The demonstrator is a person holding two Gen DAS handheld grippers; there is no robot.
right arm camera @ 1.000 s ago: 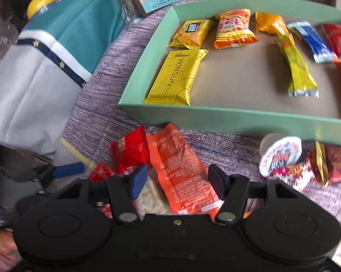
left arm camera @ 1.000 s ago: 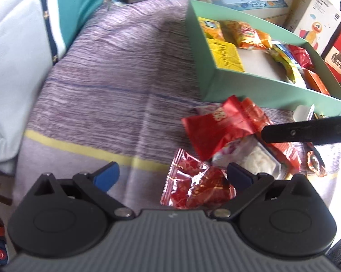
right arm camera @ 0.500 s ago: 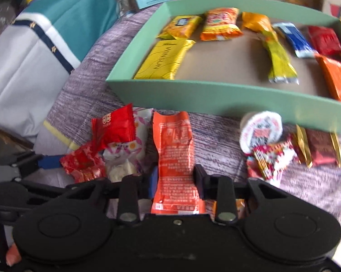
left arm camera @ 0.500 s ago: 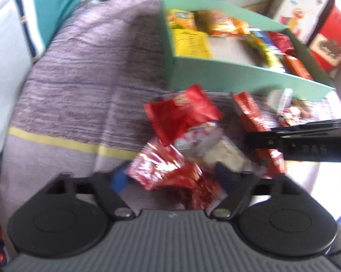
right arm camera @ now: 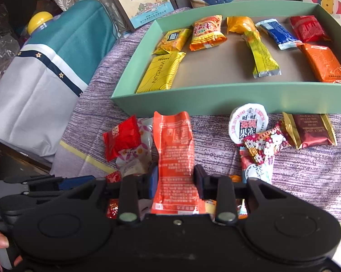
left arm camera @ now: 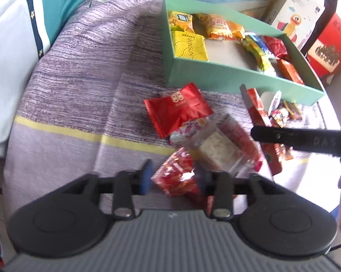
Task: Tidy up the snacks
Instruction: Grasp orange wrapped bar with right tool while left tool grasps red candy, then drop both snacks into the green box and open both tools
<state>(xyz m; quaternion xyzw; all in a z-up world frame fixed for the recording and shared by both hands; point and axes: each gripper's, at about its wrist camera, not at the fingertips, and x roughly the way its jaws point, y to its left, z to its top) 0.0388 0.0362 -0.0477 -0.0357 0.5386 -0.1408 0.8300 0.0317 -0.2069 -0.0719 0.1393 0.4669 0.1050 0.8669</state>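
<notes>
Since a second ago both tongs have closed in and lifted a little: the right tongs (right arm camera: 175,179), then open over the pile, now clamp the lower half of an orange-red sachet (right arm camera: 174,149) — held upright, its top standing free of the cloth, apparently bound for the green box (right arm camera: 227,100). The left tongs (left arm camera: 172,178), wide open before, are closing around a crinkly red candy bag (left arm camera: 179,176); blur hides whether the pads press it yet.

Just beyond the left tongs a clear-wrapped white cake (left arm camera: 218,147) lies under a red packet with a gold emblem (left arm camera: 177,110), loose on the purple striped cloth (left arm camera: 84,79). On the right, near the box wall, sit a round jelly cup (right arm camera: 248,122) lettered in red and black Chinese characters, a Hello Kitty candy (right arm camera: 264,145) and a brown-and-gold bar (right arm camera: 309,130) — all still to be sorted.

Inside the box, snacks line up by colour, yellows to the left: a yellow pack (right arm camera: 162,73) reads WINSUN. Farther back, a propped pastry box (right arm camera: 143,2) shows the characters 凤梨酥.
</notes>
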